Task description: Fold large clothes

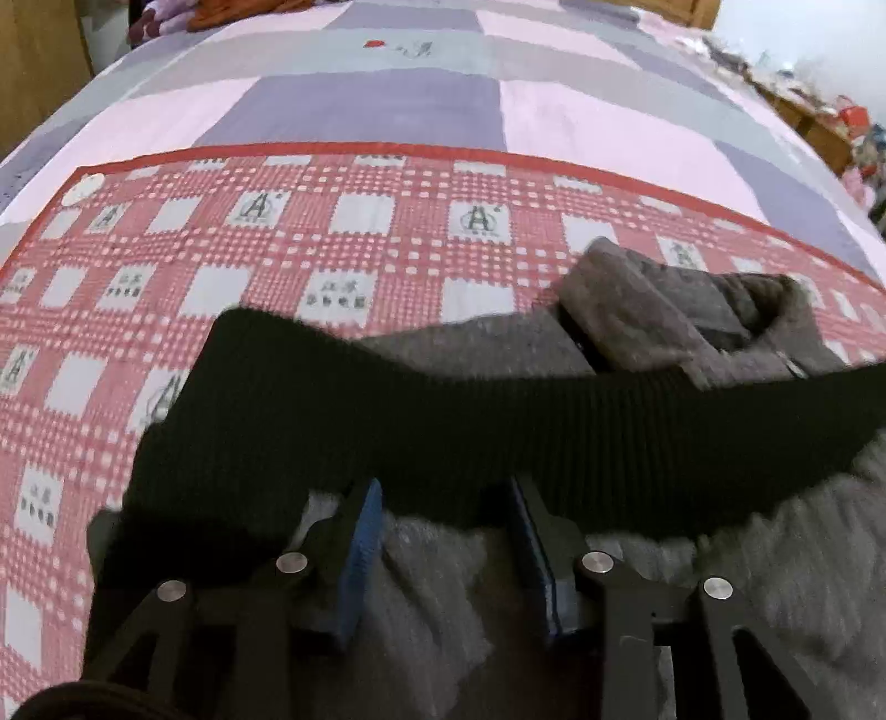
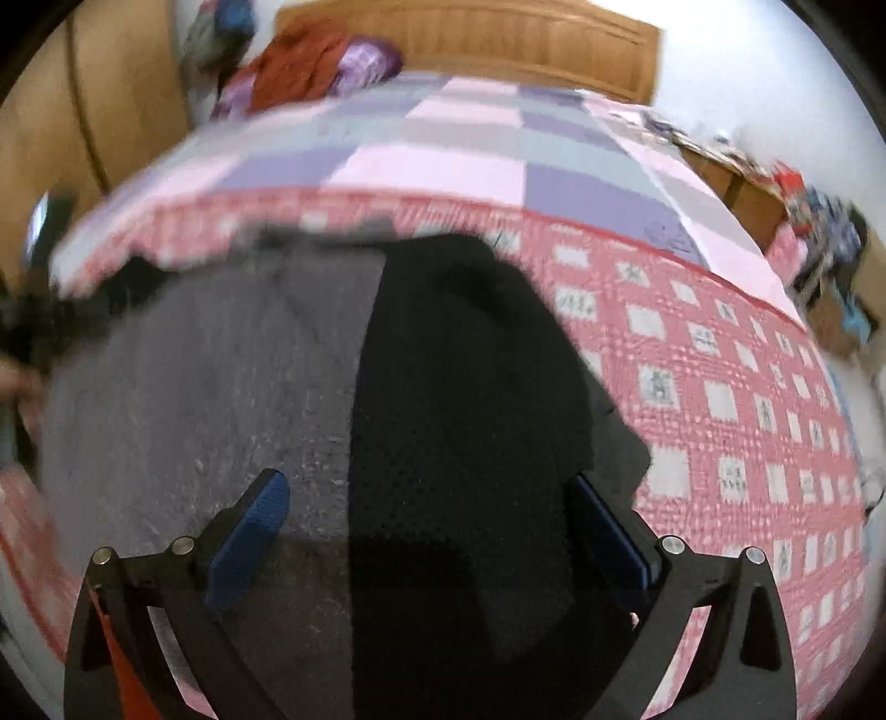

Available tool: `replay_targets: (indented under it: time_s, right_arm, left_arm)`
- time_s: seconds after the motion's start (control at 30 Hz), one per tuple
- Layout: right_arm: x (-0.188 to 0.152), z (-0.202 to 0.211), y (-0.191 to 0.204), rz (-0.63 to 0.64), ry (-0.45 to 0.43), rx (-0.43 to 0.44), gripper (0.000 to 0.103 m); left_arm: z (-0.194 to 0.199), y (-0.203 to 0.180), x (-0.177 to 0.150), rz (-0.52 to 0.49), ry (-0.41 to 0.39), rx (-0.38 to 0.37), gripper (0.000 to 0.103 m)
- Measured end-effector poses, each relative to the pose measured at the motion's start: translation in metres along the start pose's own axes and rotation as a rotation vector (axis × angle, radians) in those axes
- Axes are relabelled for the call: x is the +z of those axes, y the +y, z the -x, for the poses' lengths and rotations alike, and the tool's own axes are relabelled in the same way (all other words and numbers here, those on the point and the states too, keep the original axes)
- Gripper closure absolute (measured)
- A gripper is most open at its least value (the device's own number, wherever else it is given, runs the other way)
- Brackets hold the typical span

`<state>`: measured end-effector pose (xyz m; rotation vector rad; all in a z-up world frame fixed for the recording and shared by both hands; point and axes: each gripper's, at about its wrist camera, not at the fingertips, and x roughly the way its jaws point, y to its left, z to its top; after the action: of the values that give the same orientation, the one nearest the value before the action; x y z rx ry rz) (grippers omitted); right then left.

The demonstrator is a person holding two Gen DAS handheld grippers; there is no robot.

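Note:
A grey fleecy garment (image 1: 653,315) with a black ribbed hem band (image 1: 443,421) lies on a red-and-white checked cloth (image 1: 277,260) on the bed. My left gripper (image 1: 446,498) is open, its blue pads either side of grey fabric just below the black band. In the right wrist view the same garment shows as a grey panel (image 2: 194,387) beside a black panel (image 2: 470,387). My right gripper (image 2: 432,498) is wide open just above the garment, holding nothing.
The bed has a pink, purple and grey patchwork sheet (image 1: 387,105). A wooden headboard (image 2: 498,44) and a pile of red and purple clothes (image 2: 310,66) are at the far end. A cluttered wooden shelf (image 2: 786,199) stands at the right.

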<state>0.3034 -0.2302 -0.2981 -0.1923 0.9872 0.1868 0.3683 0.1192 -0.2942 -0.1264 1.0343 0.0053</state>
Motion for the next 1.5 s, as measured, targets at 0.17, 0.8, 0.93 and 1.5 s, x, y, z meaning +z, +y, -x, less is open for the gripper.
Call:
replay_targets:
  time_s: [0.17, 0.8, 0.93, 1.5]
  right_arm:
    - [0.05, -0.069, -0.023, -0.123, 0.117, 0.082, 0.0]
    - [-0.006, 0.069, 0.011, -0.144, -0.206, -0.032, 0.0]
    - [0.0, 0.046, 0.074, 0.009, -0.196, 0.03, 0.0]
    - [0.006, 0.032, 0.013, -0.02, -0.171, -0.03, 0.0]
  left_arm:
    - [-0.023, 0.018, 0.024, 0.04, 0.054, 0.036, 0.059]
    - [0.119, -0.077, -0.093, -0.24, -0.197, -0.129, 0.014]
    - [0.086, -0.072, -0.097, -0.205, -0.141, -0.075, 0.014]
    - [0.088, 0.086, -0.103, 0.005, -0.187, 0.111, 0.0]
